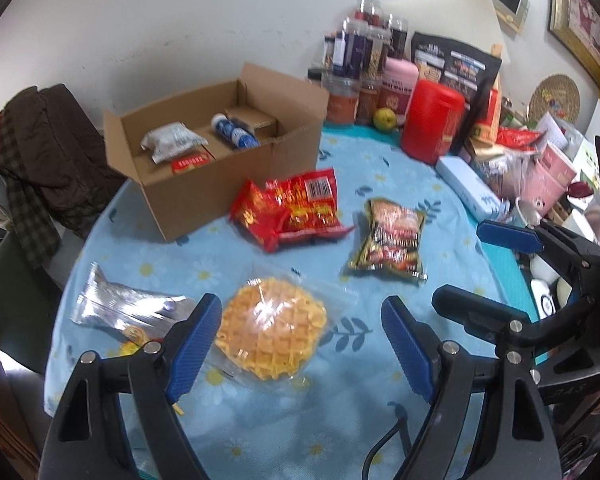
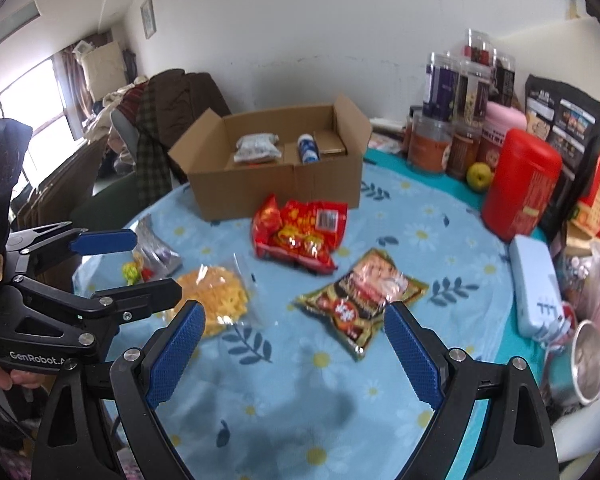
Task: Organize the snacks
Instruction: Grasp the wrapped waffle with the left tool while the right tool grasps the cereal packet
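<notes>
Left gripper [image 1: 302, 344], right gripper [image 2: 296, 354]: fingers wide apart, empty, above blue floral tablecloth [image 1: 380, 420]. Bagged waffle [image 1: 274, 338] nearest; silver packet [image 1: 116, 310] partly hidden behind a left finger. Farther: gold-black snack pack [image 1: 392, 238], red snack bag [image 1: 292, 208]. Cardboard box [image 1: 220, 188] farthest; its contents half concealed, labels blurred.

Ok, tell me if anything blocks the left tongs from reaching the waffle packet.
Nothing visible does. The left tongs stand open with the waffle packet right ahead between the blue pads; the silver packet lies off to one side.
</notes>
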A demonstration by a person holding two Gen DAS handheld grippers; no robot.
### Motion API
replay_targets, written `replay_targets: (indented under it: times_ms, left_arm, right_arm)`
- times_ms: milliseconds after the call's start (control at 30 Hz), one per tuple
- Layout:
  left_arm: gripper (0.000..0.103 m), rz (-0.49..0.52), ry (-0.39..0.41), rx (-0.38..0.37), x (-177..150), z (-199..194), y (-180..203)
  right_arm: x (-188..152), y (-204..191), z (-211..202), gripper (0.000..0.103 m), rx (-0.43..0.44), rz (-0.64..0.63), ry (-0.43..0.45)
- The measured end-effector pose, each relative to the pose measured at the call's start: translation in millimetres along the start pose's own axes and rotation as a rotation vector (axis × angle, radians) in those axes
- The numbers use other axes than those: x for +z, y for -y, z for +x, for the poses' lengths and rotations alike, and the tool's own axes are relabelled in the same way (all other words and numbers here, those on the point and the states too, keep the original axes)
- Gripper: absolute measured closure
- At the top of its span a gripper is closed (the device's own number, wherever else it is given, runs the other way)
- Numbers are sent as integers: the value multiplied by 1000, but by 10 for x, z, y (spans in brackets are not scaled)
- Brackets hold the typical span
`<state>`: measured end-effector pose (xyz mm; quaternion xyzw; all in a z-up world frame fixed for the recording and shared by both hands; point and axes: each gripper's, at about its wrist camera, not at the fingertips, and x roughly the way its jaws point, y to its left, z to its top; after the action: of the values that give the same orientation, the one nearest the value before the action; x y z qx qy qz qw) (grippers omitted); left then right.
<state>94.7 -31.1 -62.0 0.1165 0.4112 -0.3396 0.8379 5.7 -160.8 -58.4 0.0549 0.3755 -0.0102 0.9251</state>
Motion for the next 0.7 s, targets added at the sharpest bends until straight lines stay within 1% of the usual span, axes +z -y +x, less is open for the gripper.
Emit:
replay_targets:
  times_ms: [200, 367, 567, 700]
  left_arm:
    - [21, 6, -87, -4, -118, 311, -64]
    - [21, -6, -152, 24, -182, 555, -157]
    - [21, 12, -181, 59, -187, 726, -210]
    - [21, -7, -213, 43, -165, 852, -258]
  right_arm:
    - [-105, 23, 175, 11, 6, 19, -48]
    - [-138, 91, 315, 11, -4, 39, -88]
    - [-100, 226, 442, 11, -20, 67, -114]
    - [-59, 315, 524, 11, -25, 90, -132]
